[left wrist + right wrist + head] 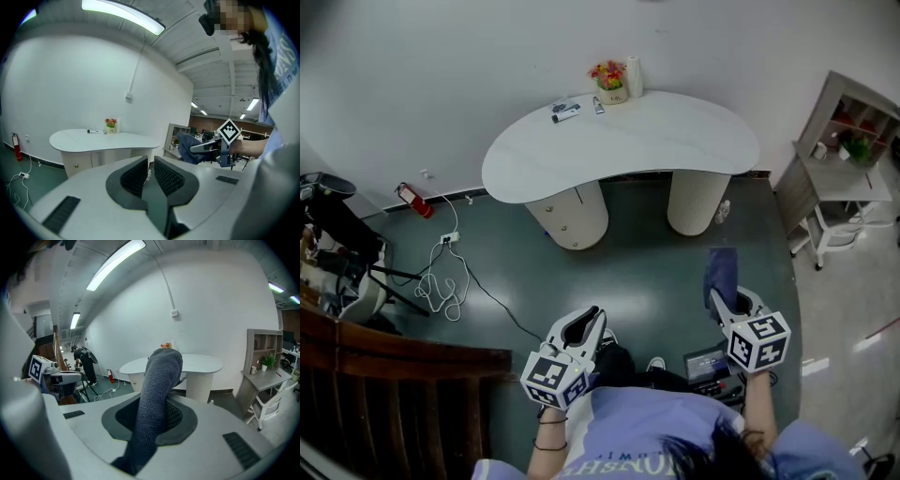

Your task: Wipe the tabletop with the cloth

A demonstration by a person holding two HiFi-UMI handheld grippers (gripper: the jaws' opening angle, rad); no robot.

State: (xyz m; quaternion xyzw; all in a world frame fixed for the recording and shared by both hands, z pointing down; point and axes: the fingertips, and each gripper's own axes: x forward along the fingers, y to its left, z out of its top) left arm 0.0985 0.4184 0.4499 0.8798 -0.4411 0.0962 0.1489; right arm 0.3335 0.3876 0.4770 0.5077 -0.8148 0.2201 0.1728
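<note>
Standing well back from white kidney-shaped bench (675,141), facing it across dark green floor (637,272).

Gripping blue-grey cloth (720,270) w/ R hand-held gripper (723,298), clamped on it approx. mid-length. In R gripper view, seen rising past the tips and curling over at top, w/ lower end trailing back toward camera. Held up in air, well apart from bench, touching nothing else.

Carrying L hand-held gripper (150,171) empty, w/ only a slim slit left betw. the ribbed pads (135,176); nothing caught in there. Held low and near the body, roughly level w/ R one in head view, pointing toward bench.

On far edge of bench, by the wall: small flower pot (609,80), white cylinder (634,77) just beside it, plus a few small dark items (565,111) to the L, too small to tell. Rest of top bare.

Elsewhere: red extinguisher (414,200) and loose white cables (441,281) on floor at L, shelf unit (853,141) at R w/ a green plant (861,148) on it.
</note>
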